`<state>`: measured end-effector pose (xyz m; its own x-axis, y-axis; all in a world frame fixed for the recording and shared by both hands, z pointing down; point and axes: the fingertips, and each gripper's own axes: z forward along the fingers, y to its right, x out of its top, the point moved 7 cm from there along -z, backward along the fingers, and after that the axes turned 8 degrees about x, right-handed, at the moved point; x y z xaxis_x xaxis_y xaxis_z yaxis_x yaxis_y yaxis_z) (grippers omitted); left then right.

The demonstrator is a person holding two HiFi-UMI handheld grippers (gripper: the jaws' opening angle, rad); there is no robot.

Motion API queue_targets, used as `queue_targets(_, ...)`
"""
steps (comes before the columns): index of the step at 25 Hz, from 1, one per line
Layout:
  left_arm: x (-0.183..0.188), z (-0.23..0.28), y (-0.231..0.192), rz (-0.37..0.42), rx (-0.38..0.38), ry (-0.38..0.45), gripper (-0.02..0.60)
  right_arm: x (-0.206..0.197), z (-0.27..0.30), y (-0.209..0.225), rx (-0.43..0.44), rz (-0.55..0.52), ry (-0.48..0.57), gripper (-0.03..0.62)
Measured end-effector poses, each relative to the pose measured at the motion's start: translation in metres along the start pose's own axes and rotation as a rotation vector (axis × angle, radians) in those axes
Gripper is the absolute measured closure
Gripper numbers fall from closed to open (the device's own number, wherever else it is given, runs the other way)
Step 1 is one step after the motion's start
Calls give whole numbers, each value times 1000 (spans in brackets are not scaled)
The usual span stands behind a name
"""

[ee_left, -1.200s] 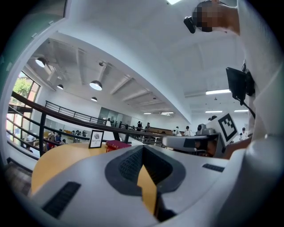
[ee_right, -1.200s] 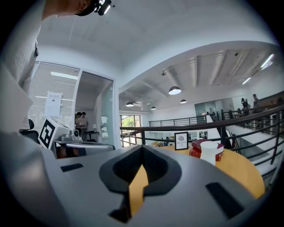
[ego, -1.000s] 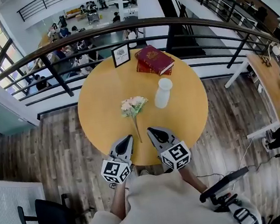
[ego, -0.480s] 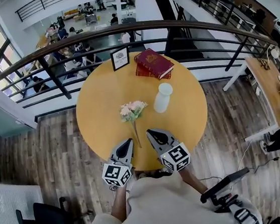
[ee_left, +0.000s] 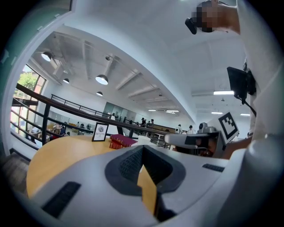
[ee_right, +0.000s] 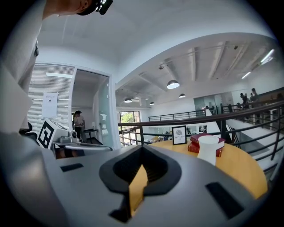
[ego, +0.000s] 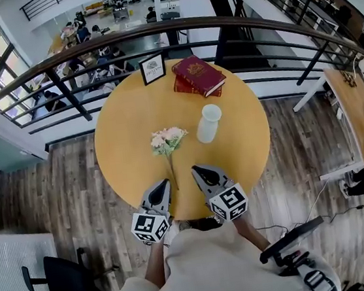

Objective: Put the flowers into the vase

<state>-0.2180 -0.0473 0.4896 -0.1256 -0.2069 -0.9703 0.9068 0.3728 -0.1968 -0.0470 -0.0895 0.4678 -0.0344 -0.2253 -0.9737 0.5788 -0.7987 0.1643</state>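
A round, yellow wooden worktop (ego: 124,132) stands against a dark curved metal railing (ego: 60,61). A tall white vase (ego: 209,123) stands upright and open-mouthed near the middle of the worktop. A small bunch of pale pink and cream flowers (ego: 167,139) on a green stem lies flat on the worktop just to the left of the vase in the head view, and apart from it. The blooms lie level with the vase and the stem runs back toward the person.

Both tools rest at the worktop's edge nearer the person than the vase. The left tool (ego: 165,183) lies just left of the stem's end and the right tool (ego: 197,170) just right of it, so that the stem's end lies between them. Whether either touches the stem cannot be told. Each gripper view shows its jaws brought together at the tips with nothing between them.

Beyond the vase, toward the railing, lie two stacked dark red hardback books (ego: 198,76). Left of these stands a small black-framed card (ego: 153,68).
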Motion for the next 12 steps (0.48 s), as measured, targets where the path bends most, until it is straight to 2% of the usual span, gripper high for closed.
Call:
queue_targets(5, -8, 1, 2, -22, 20, -32, 575, -10, -2, 9, 1, 31, -40, 585)
queue_targets(12, -40, -3, 0, -91, 64, -134, 575, -49, -1, 14, 23, 122, -144, 585)
